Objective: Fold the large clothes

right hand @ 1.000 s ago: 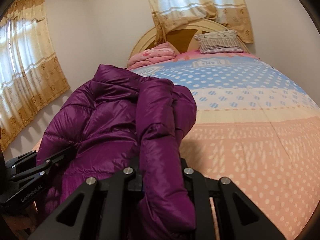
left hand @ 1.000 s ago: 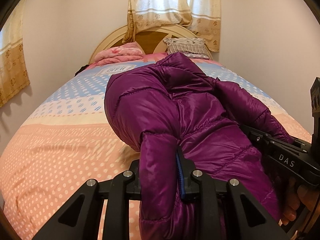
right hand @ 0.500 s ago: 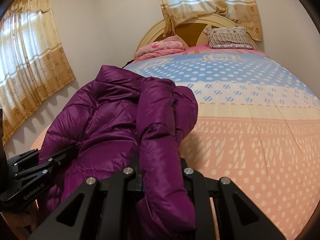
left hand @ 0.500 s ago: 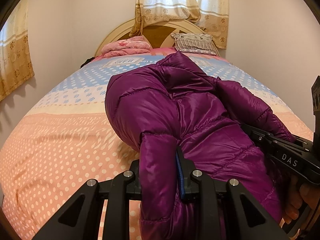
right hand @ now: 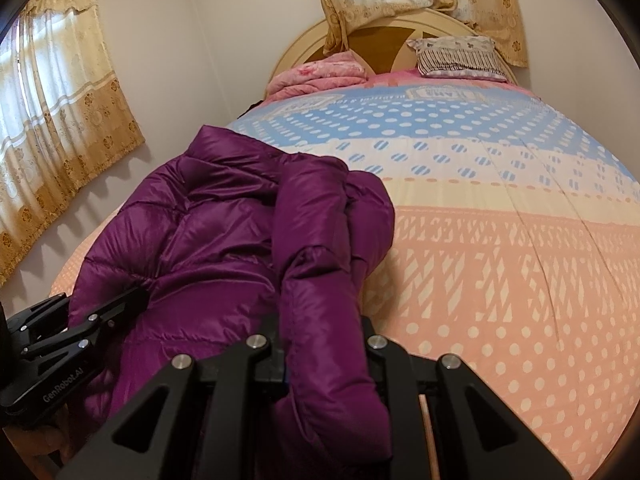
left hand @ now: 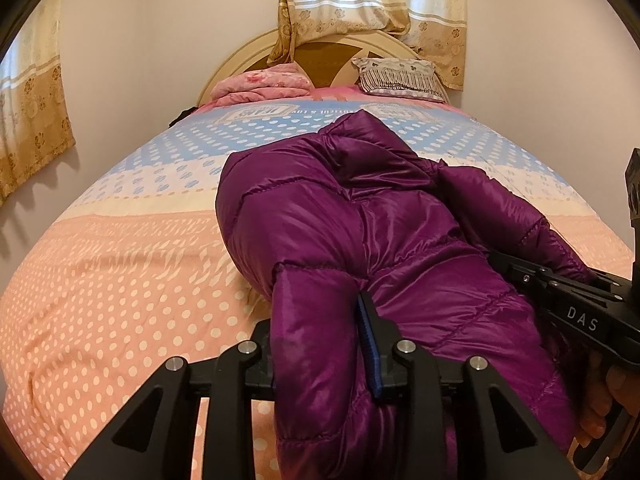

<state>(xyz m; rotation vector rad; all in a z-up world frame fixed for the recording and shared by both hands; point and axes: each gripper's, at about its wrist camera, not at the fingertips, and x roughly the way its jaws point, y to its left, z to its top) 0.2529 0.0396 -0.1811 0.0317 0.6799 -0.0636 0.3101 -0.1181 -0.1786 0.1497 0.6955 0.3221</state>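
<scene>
The purple puffer jacket (left hand: pixel 392 248) lies bunched up on the bed (left hand: pixel 120 280), near its foot end. It looks puffy, soft and light, and its shiny cloth could slip. It will spring back up when let go. The best spots to hold look like the thick stitched edges. The left gripper (left hand: pixel 320 344) has an edge between its jaws, which are opening. A blue pad shows beside the cloth. The right gripper (right hand: pixel 324 344) is clenched on another edge.
</scene>
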